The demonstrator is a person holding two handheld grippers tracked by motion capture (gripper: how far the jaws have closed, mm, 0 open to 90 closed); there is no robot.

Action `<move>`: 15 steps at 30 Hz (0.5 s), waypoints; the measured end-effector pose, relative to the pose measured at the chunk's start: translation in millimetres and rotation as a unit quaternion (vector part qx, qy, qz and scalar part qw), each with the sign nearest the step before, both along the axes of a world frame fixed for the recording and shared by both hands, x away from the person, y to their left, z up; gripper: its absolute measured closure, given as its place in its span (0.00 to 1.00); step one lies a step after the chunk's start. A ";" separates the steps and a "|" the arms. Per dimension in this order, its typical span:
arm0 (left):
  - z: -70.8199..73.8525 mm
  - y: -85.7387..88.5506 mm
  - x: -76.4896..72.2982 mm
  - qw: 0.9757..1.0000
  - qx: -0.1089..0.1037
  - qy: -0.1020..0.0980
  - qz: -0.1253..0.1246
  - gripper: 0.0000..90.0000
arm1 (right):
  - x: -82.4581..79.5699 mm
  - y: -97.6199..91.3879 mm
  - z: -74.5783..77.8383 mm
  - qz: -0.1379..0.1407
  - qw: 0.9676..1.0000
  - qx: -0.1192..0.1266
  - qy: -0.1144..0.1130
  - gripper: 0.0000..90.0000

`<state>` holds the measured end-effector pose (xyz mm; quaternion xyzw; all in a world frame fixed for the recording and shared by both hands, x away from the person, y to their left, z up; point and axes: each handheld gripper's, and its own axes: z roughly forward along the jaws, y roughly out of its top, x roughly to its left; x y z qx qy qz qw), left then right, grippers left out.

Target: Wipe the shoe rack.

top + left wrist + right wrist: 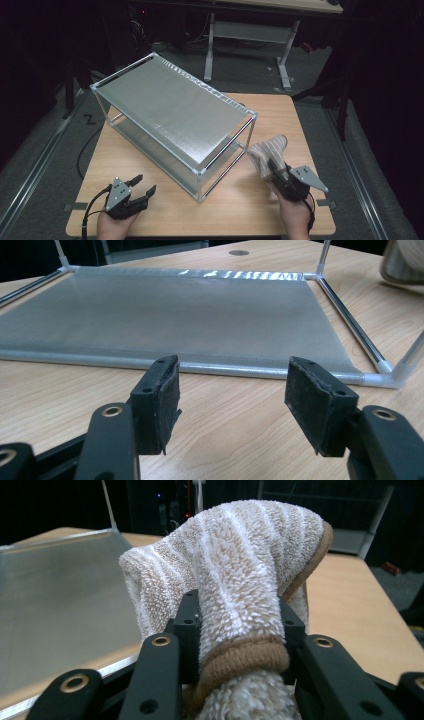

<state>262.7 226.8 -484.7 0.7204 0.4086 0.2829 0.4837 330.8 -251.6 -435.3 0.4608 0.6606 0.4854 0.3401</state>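
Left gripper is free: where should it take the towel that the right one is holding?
Grip the towel at its loose upper fold, coming from the rack side with the left gripper. That bunched end stands free above the right gripper, which clamps its lower hem.

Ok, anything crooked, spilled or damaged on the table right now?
Nothing stands out. The shelf rack sits diagonally on the table but upright and intact; the striped towel is bunched in the right tongs.
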 end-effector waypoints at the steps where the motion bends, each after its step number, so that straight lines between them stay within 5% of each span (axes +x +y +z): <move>1: 0.5 1.2 -0.8 1.000 -0.002 -0.001 0.001 0.43 | 5.1 2.5 3.7 0.000 1.000 0.001 -0.001 0.73; 9: 0.8 2.4 -0.2 1.000 -0.002 -0.001 -0.002 0.43 | 56.1 27.1 32.2 -0.008 1.000 0.005 -0.011 0.73; 12: 0.8 1.9 -0.2 1.000 -0.001 -0.002 -0.004 0.43 | 65.5 29.9 29.3 -0.012 1.000 0.001 -0.003 0.74; 15: 1.6 2.0 -1.0 1.000 0.001 -0.003 -0.007 0.43 | 76.3 31.4 12.6 -0.021 0.999 -0.005 0.030 0.74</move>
